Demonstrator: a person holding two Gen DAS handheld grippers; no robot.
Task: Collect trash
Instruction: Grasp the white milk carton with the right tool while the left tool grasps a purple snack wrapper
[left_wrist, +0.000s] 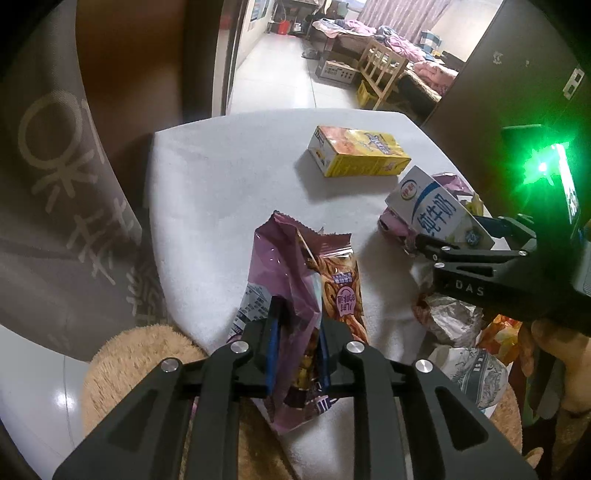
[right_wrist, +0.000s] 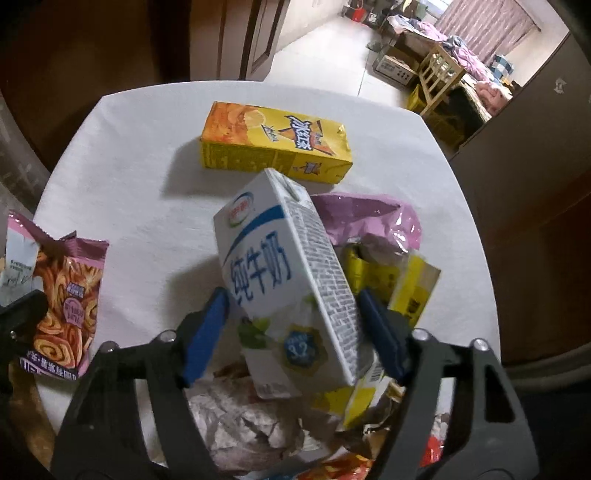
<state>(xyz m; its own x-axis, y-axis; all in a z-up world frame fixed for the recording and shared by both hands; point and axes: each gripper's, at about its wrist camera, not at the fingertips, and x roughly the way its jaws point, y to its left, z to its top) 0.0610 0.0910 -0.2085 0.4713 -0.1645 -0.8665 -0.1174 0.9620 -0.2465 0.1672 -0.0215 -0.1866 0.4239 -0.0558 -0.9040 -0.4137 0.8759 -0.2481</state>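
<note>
A purple snack bag (left_wrist: 291, 280) with spiral pastries printed on it stands up from the near edge of the white table (left_wrist: 221, 184). My left gripper (left_wrist: 298, 332) is shut on its lower part. The same snack bag (right_wrist: 62, 295) shows at the left of the right wrist view. A white and blue milk carton (right_wrist: 280, 273) lies tilted over a heap of crumpled wrappers (right_wrist: 240, 417). My right gripper (right_wrist: 293, 325) has a blue pad against each of its long sides. In the left wrist view the right gripper (left_wrist: 448, 230) holds the milk carton (left_wrist: 432, 206) at the table's right side.
A yellow tea carton (right_wrist: 277, 142) lies flat beyond the heap. A purple wrapper (right_wrist: 369, 214) and a yellow wrapper (right_wrist: 413, 284) sit behind the milk carton. A beige furry cushion (left_wrist: 122, 354) lies below the table's near left edge. A wooden chair (left_wrist: 380, 70) stands far back.
</note>
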